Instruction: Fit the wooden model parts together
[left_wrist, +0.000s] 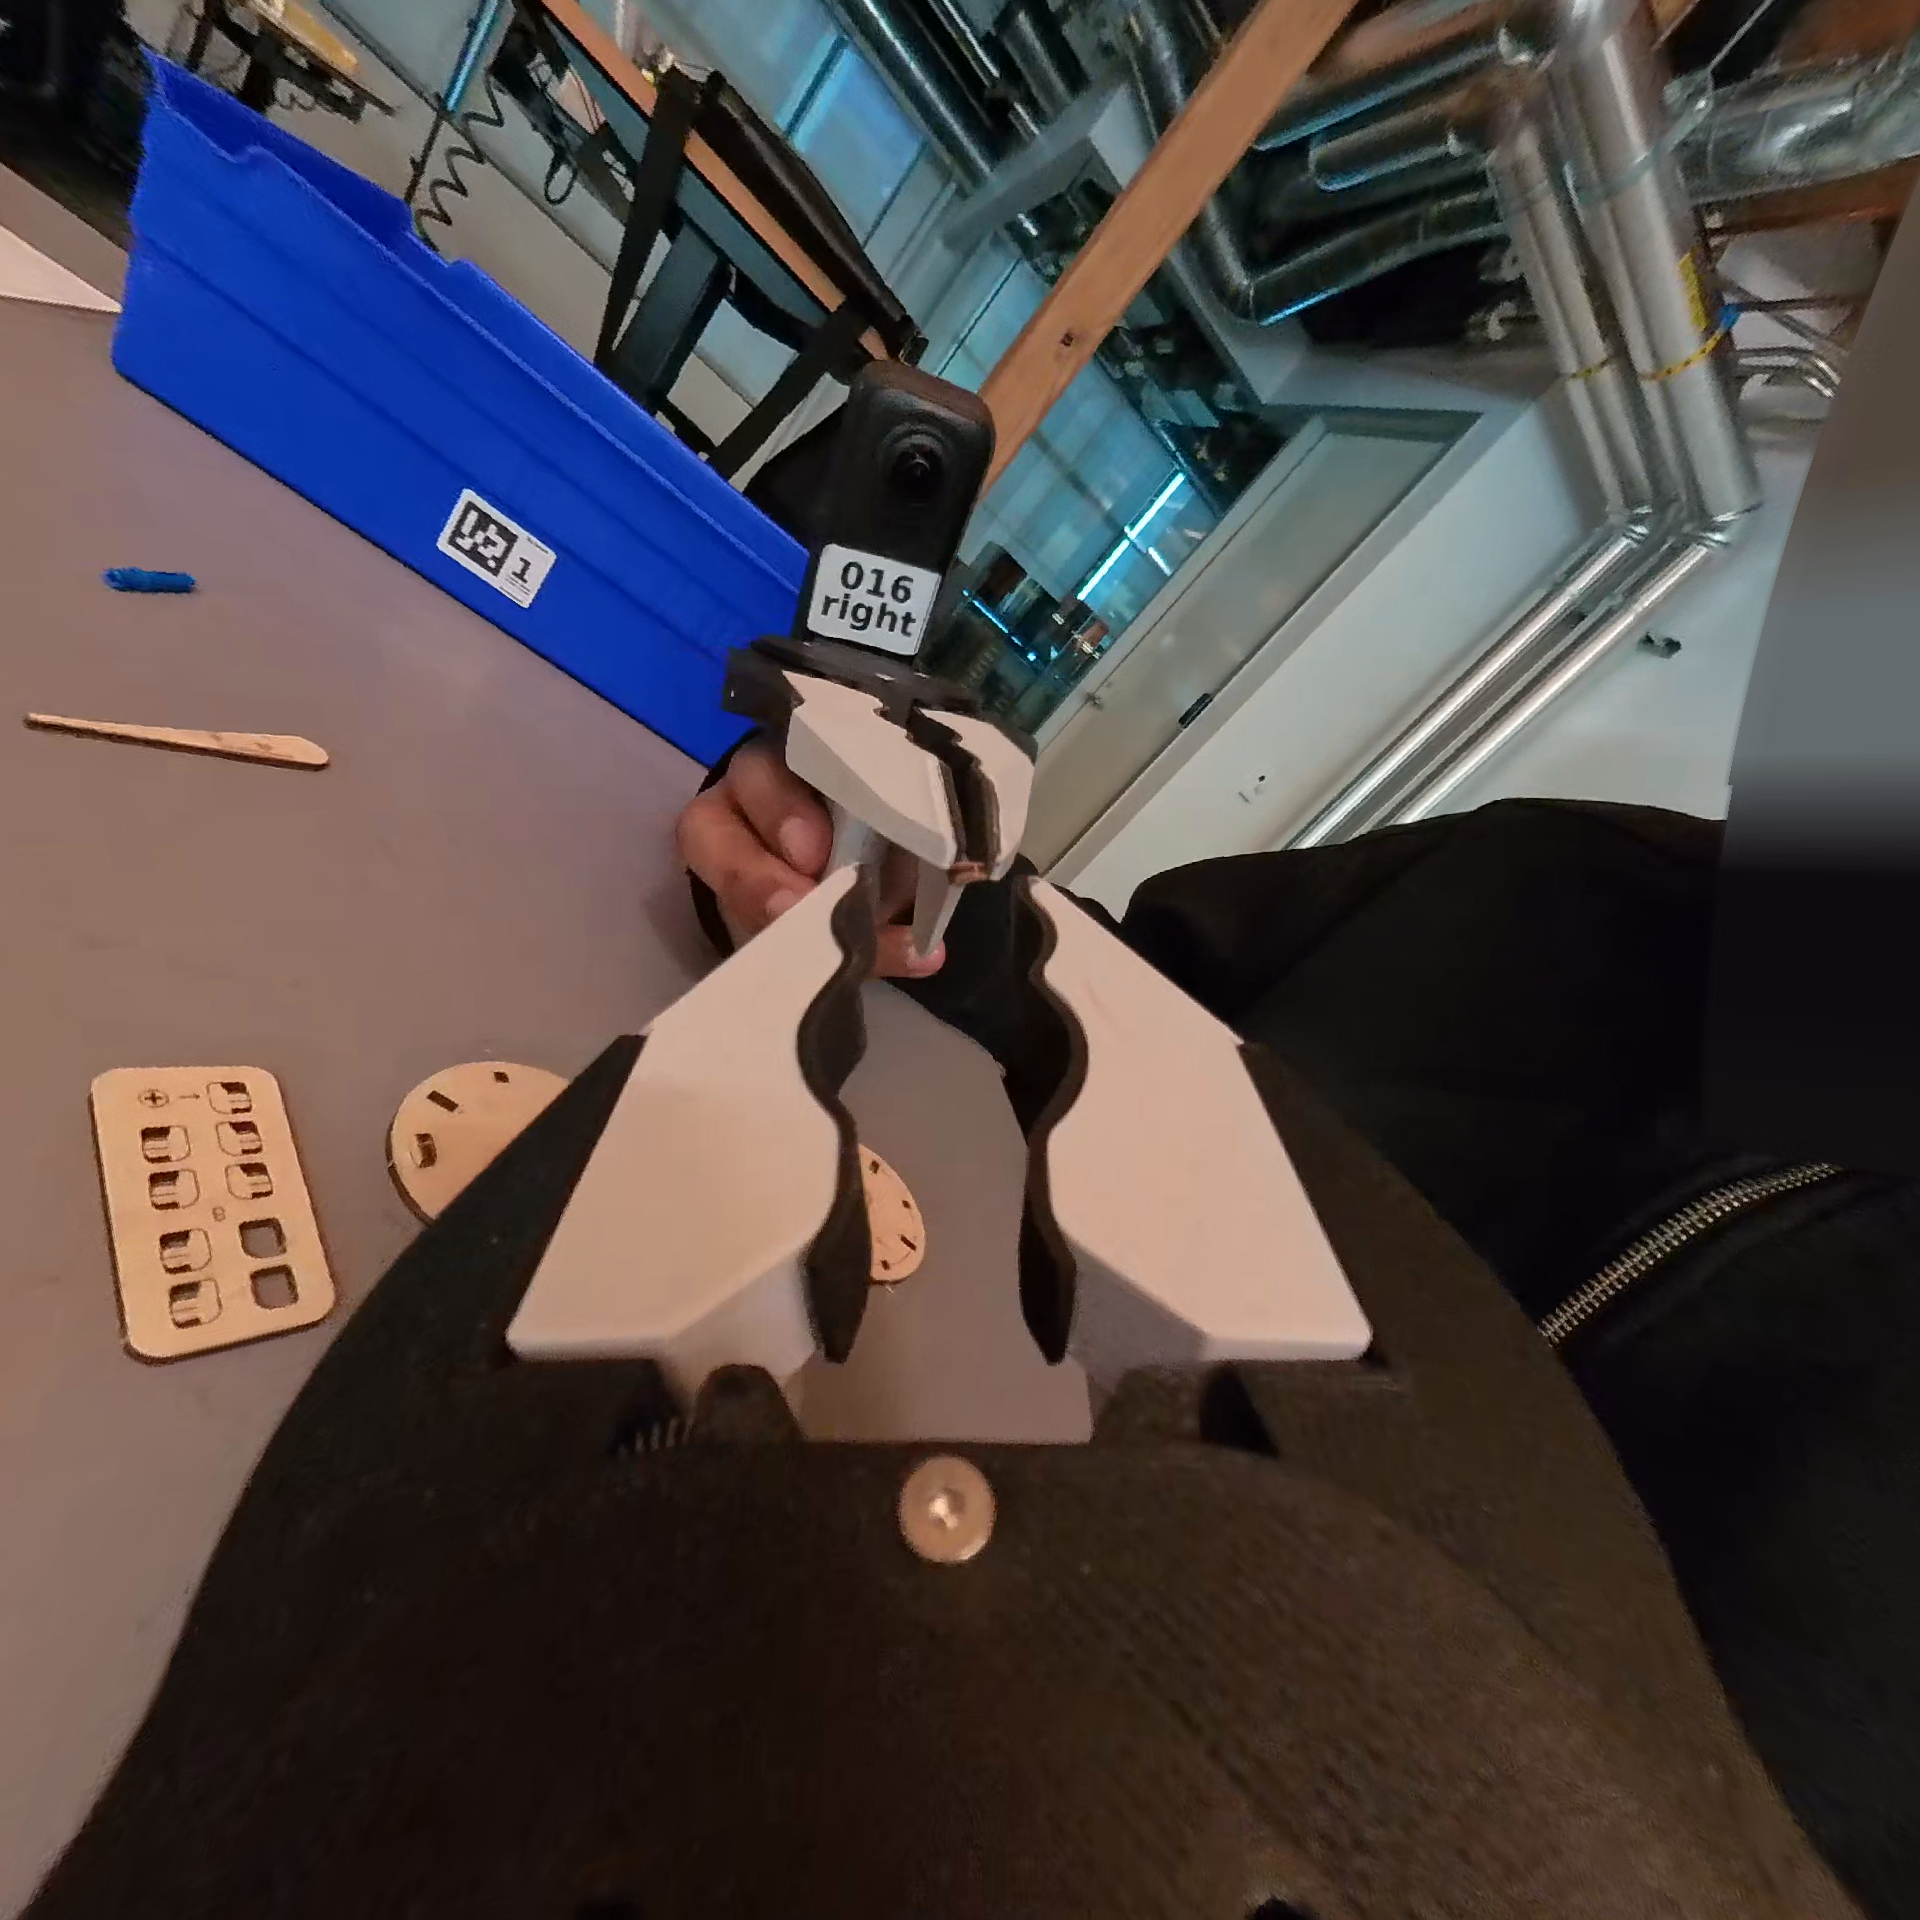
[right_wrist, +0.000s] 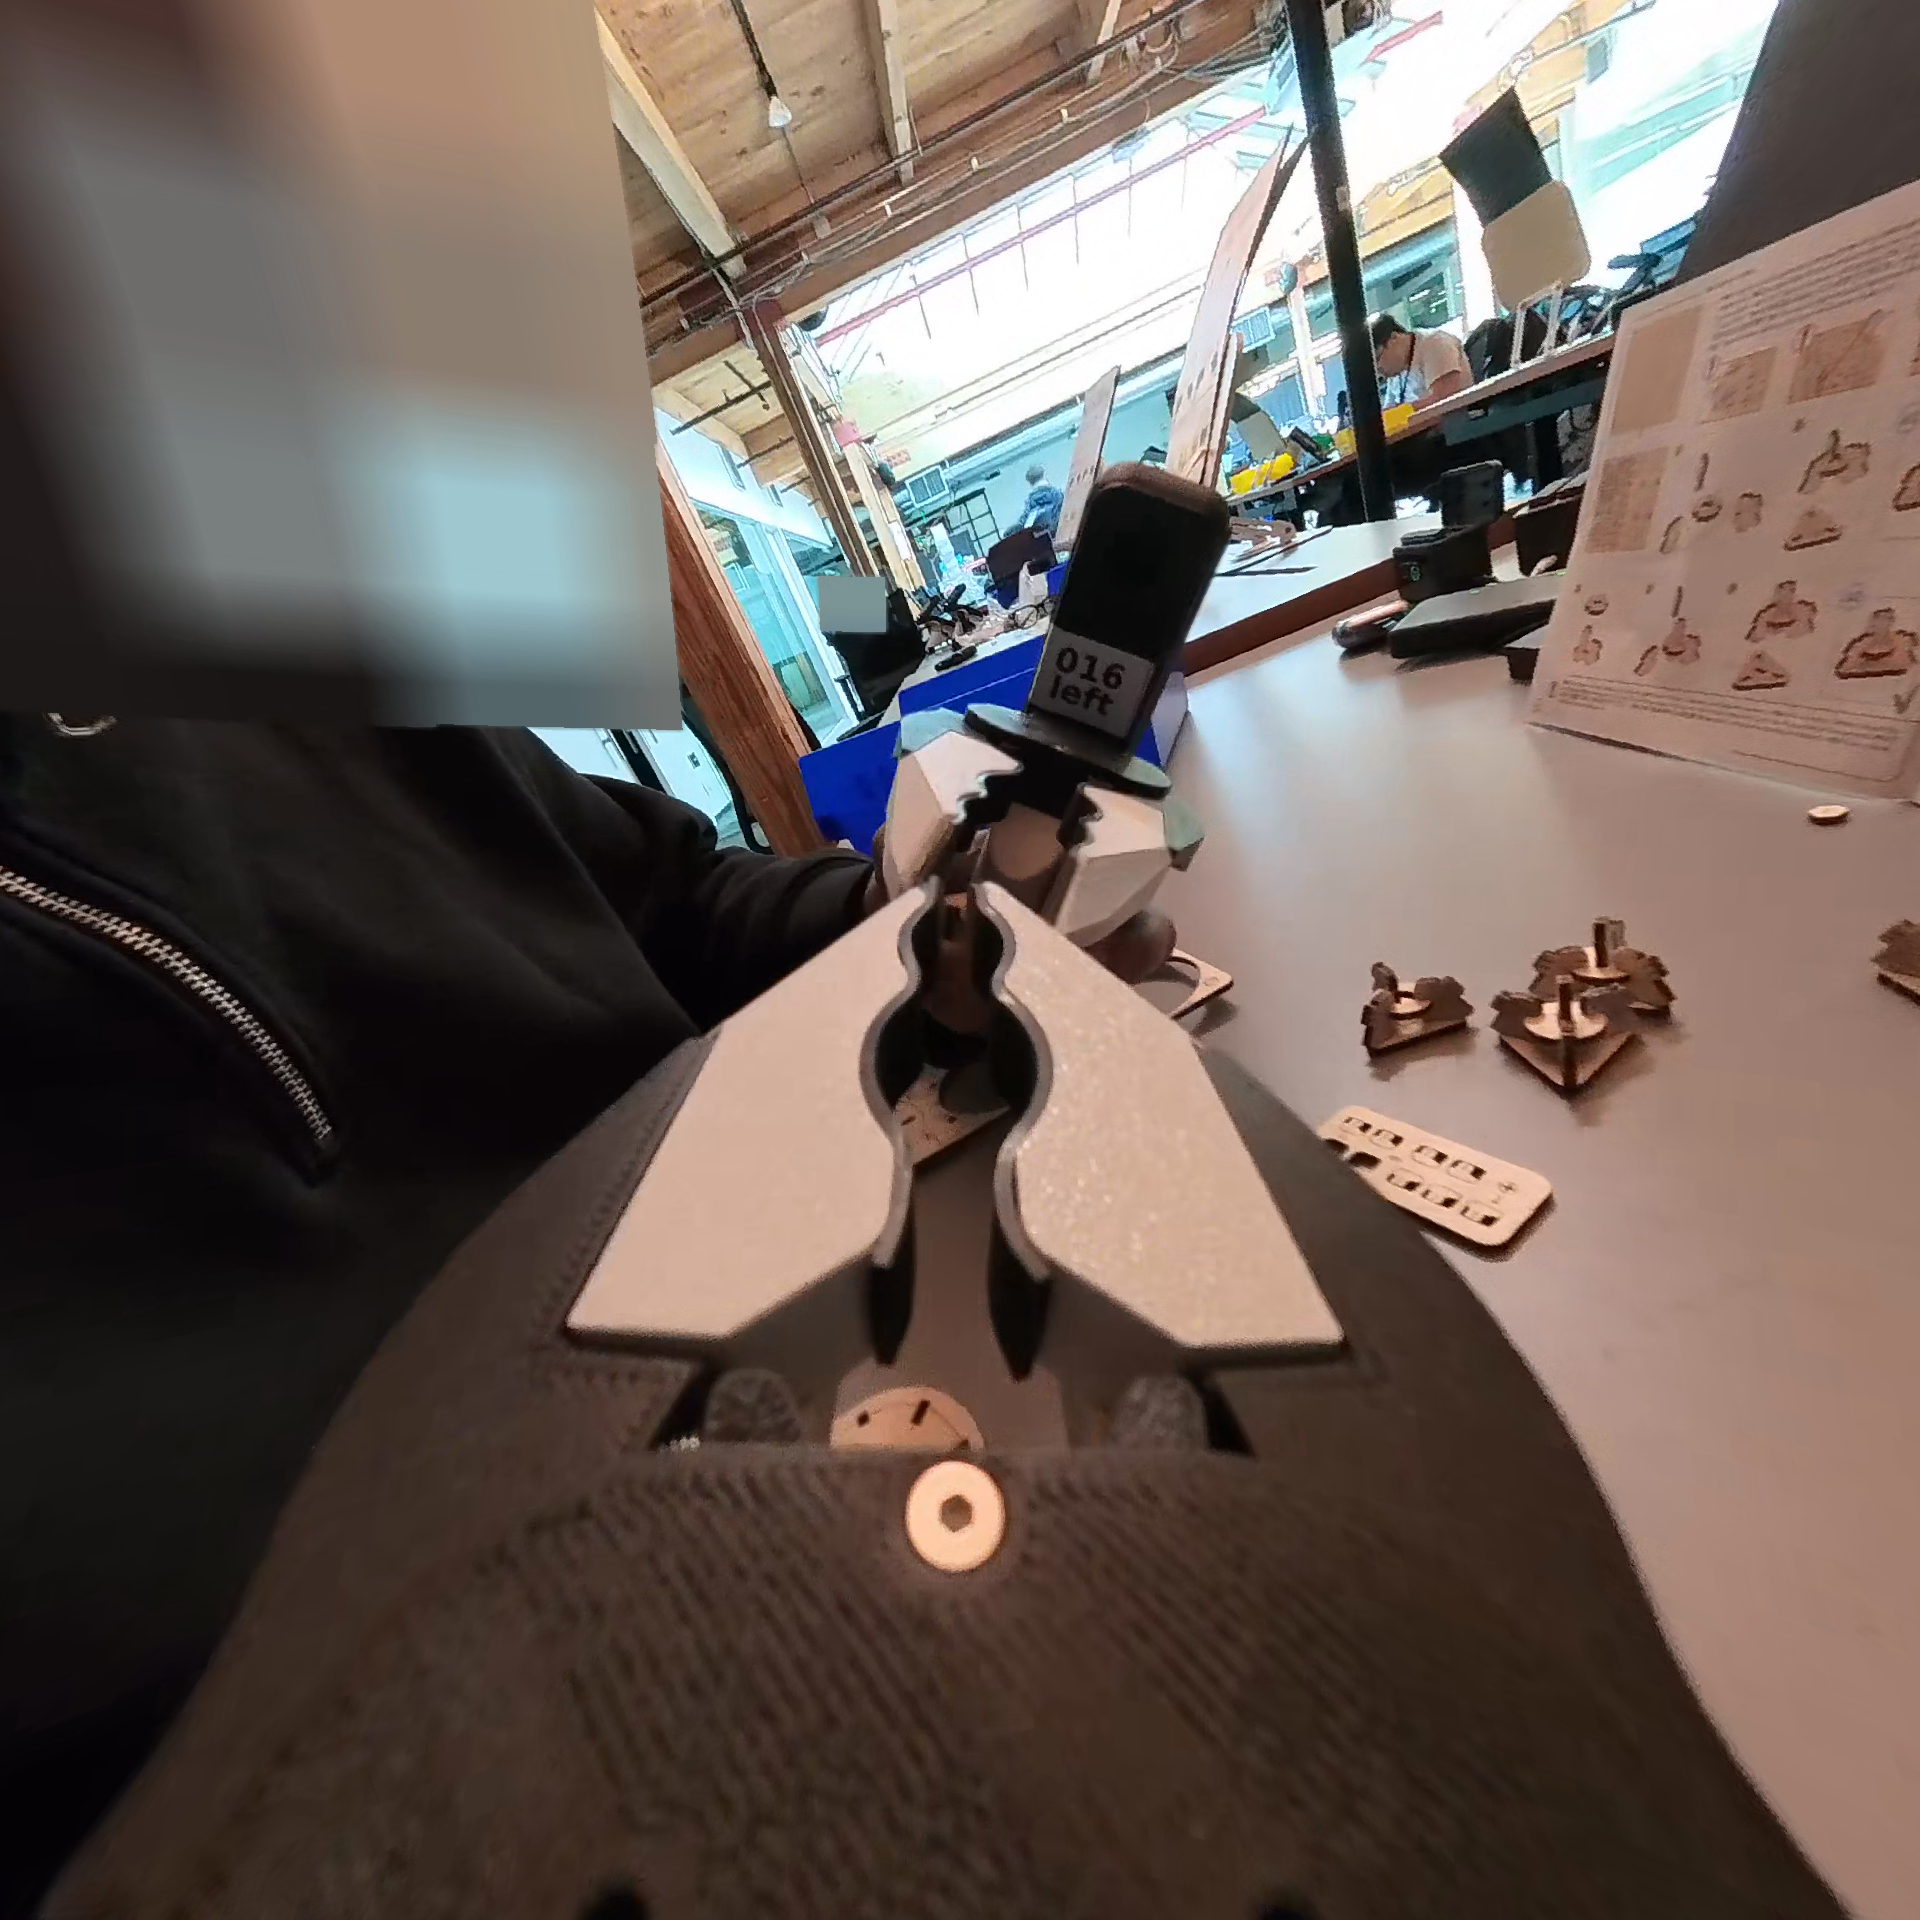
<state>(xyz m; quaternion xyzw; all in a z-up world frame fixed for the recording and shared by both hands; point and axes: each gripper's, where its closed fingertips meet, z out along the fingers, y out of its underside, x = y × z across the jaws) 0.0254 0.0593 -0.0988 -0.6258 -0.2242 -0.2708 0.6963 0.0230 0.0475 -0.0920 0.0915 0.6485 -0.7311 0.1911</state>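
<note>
My right gripper is shut on a small brown wooden piece pinched at its fingertips. In the left wrist view the right gripper points at me, and the piece shows as a thin brown edge between its tips. My left gripper is open, its two fingers standing either side of the right gripper's tip and not touching the piece. It also shows in the right wrist view, open and facing me. Both grippers are held in the air over a grey table.
A blue bin stands at the back. On the table lie a wooden card with cutouts, round wooden discs, a wooden stick, assembled wooden tops and an instruction sheet. A person in a black jacket is close by. Less than 4 cm separates the two grippers' tips.
</note>
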